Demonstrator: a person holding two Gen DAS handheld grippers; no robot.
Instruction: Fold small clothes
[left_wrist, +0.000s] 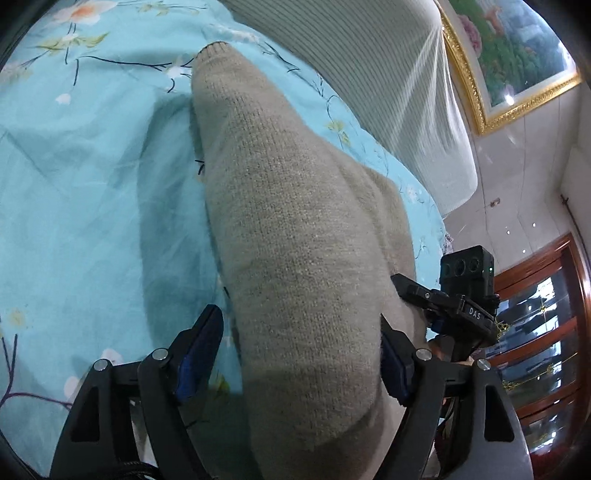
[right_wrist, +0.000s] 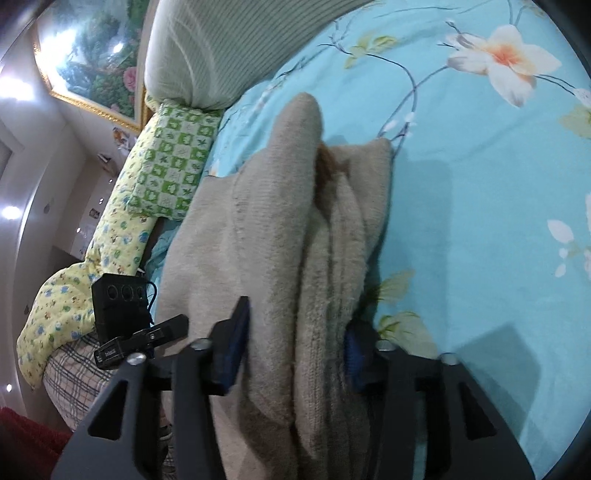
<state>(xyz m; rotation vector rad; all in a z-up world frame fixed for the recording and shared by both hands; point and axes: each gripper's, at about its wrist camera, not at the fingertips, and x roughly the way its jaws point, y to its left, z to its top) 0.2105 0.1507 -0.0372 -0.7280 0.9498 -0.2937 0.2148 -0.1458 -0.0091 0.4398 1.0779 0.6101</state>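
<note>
We see a beige knit garment (left_wrist: 295, 229), fuzzy wool w/ a fine ribbed weave, draped over the blue floral bed sheet (left_wrist: 92, 177). In the left wrist view it runs as one long tapering panel from between the fingers up to a narrow rounded end near the top of the bed, w/ a second layer peeking out on its right side. In the right wrist view the same garment (right_wrist: 266, 236) is bunched into several lengthwise folds, a darker brown patch showing in the crease near the far end.

Left tool (left_wrist: 299, 354): fingers set wide apart, blue pads (left_wrist: 199, 354) on either side of the knit; the cloth fills the gap but we can't tell if it's pinched. Right tool (right_wrist: 291, 343): fingers also apart, the folded bundle passing between them, the pads touching or just beside the fabric; grip unclear too.

Around it: a pale ribbed pillow (left_wrist: 369, 92) at the head of the bed, a gold-framed landscape picture (left_wrist: 517, 55) on the wall, a wooden glass-front cabinet (left_wrist: 546, 332) to the right. Right wrist view adds a green-and-white check cushion (right_wrist: 173, 166), a yellow print quilt (right_wrist: 74, 295) along the bed edge, and plaid cloth (right_wrist: 74, 376) below it. The garment itself blocks most of the sheet ahead of both tools.
</note>
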